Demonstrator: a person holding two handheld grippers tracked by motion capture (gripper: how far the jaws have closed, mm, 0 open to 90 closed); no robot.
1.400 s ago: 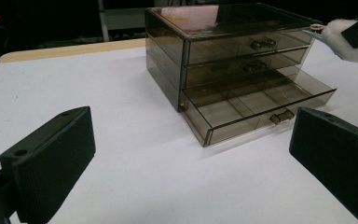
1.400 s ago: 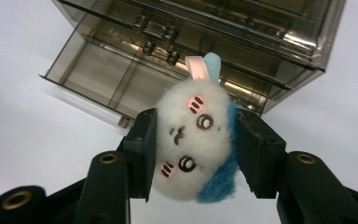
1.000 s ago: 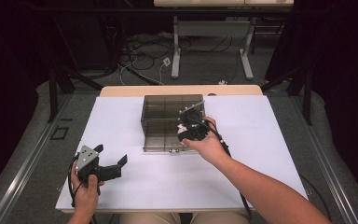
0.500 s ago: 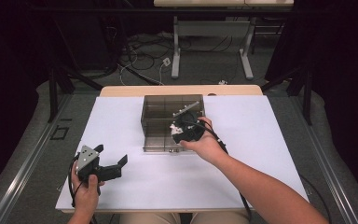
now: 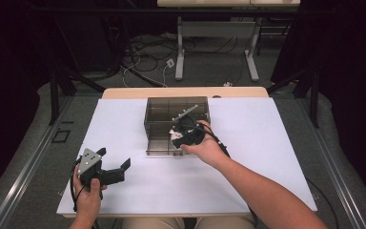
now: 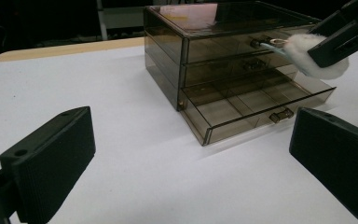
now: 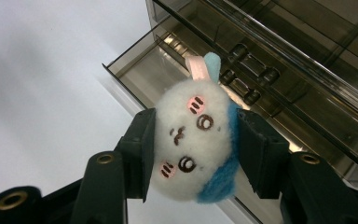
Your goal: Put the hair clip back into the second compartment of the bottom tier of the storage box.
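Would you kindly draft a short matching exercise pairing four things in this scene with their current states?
Things:
1. plush toy
2. bottom drawer
3. left hand-held gripper
4. top drawer

States:
A. pulled out
B. jaws open, holding nothing
C. pushed in
D. clamped between the jaws of the right hand-held gripper

Pairs: 1-D, 2-A, 3-B, 4-C
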